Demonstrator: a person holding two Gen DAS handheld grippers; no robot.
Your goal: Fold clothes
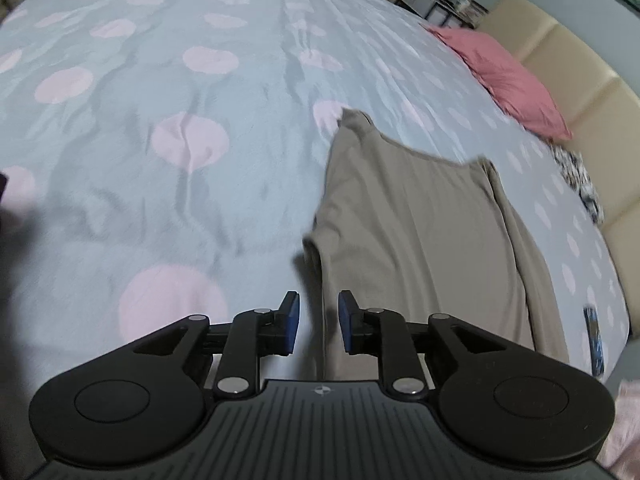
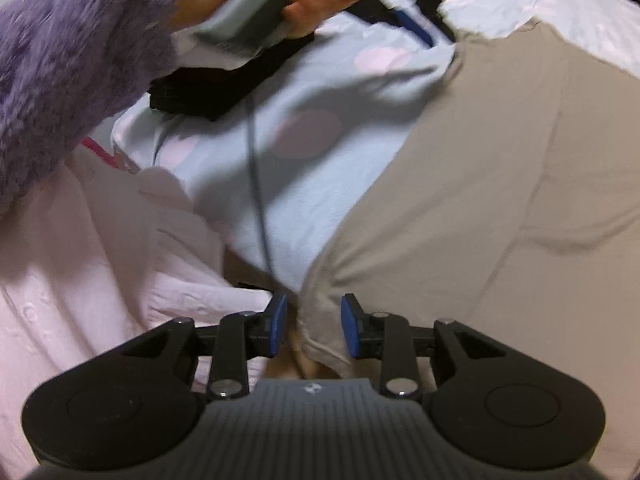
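Observation:
A beige sleeveless top (image 1: 420,232) lies spread on the bed, partly folded along its right side. My left gripper (image 1: 319,322) hovers open just above the top's near left edge, with nothing between its blue pads. In the right wrist view the same beige top (image 2: 500,184) fills the right half. My right gripper (image 2: 313,326) is open, and the top's hem corner lies between its pads. A hand in a fuzzy purple sleeve (image 2: 68,52) holds the other gripper at the upper left of that view.
The bed wears a pale blue sheet with pink dots (image 1: 192,140). A pink pillow (image 1: 508,80) and a cream padded headboard (image 1: 580,92) lie far right. A pale pink garment (image 2: 100,248) and a dark cable (image 2: 256,184) sit left of the right gripper.

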